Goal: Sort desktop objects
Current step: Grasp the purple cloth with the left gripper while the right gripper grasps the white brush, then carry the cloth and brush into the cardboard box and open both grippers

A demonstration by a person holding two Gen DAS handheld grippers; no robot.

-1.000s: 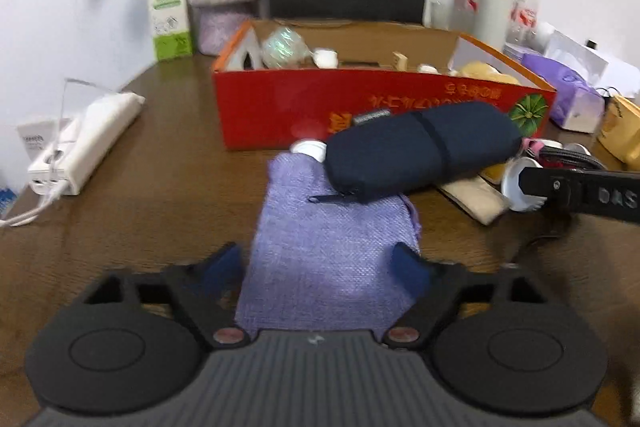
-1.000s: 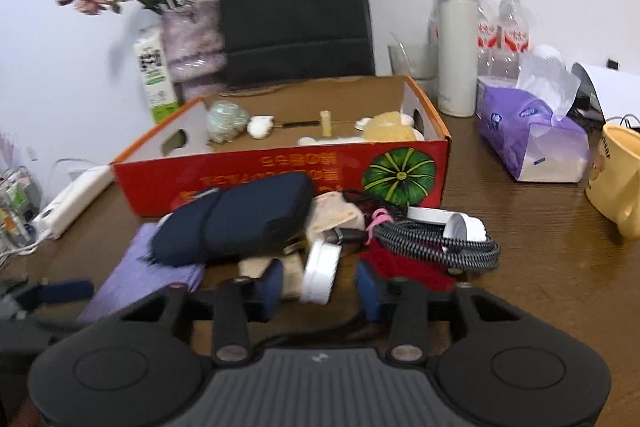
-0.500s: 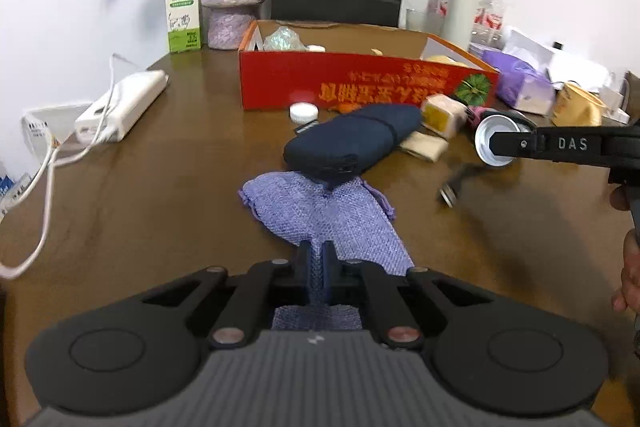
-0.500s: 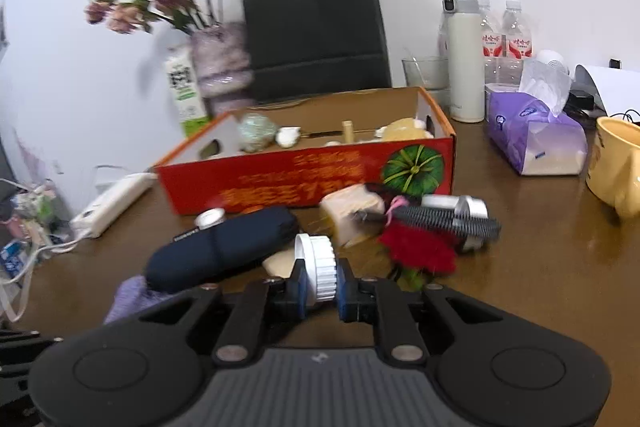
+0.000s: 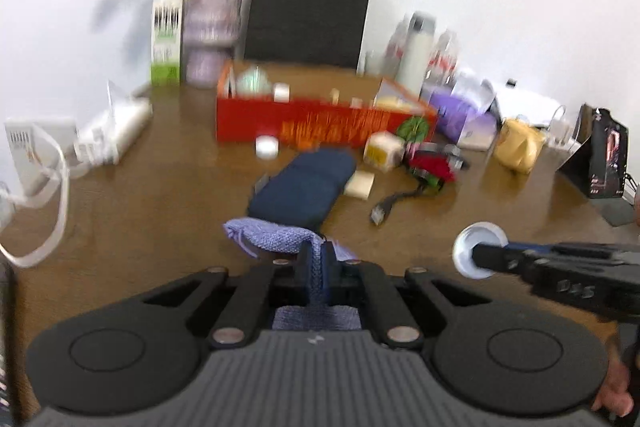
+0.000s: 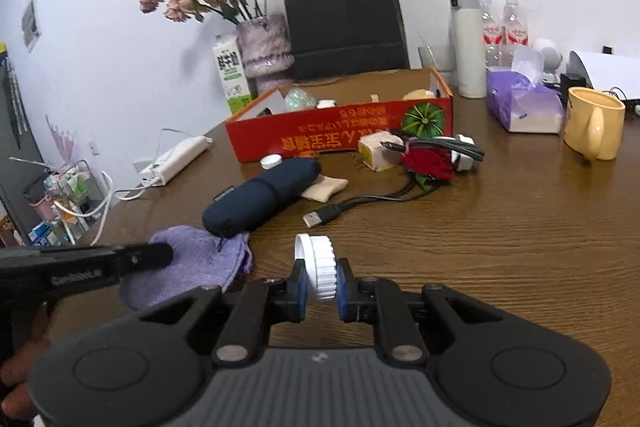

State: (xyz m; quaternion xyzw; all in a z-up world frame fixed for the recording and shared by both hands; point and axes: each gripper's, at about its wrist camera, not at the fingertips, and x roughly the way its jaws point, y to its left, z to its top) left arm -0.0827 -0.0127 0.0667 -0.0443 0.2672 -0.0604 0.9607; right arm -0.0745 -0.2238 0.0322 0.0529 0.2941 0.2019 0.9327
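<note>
Left tongs (image 5: 319, 263) pinch the blurred purple pouch (image 5: 272, 239); right tongs (image 6: 322, 281) clamp a white lid (image 6: 318, 265).

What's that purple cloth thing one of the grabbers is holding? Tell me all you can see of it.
The purple pouch looks like a small bag of coarse woven lilac fabric, soft and limp. The left gripper is shut on its near edge, bunching the cloth into a fold between the fingers. The rest drapes onto the brown table, its far end against or just under the dark blue case.
</note>
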